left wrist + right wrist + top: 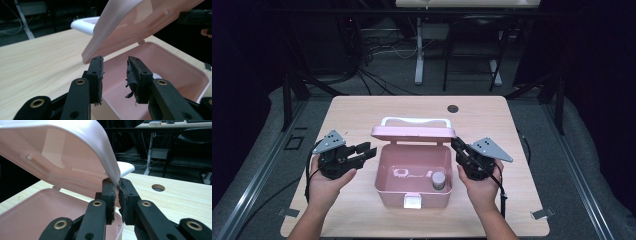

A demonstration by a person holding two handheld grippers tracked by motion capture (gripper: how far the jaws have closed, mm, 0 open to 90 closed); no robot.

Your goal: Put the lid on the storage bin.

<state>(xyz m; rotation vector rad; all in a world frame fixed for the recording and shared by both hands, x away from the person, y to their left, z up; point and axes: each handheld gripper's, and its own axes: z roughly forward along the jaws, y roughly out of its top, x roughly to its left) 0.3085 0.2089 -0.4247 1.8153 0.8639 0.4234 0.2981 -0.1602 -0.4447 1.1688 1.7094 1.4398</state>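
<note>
A pink box stands mid-table with its lid held partly raised and a white handle behind it. Inside the box are a small capped jar and a flat white item. My right gripper is at the lid's right end; in the right gripper view its jaws are shut on the lid's edge. My left gripper hovers at the box's left side. In the left gripper view it is open with nothing between the pads, just under the lid's corner.
The wooden table has a round cable hole at the back right. A white latch sits on the box's front wall. Beyond the table stand a white desk leg, dark frames and cables on the floor.
</note>
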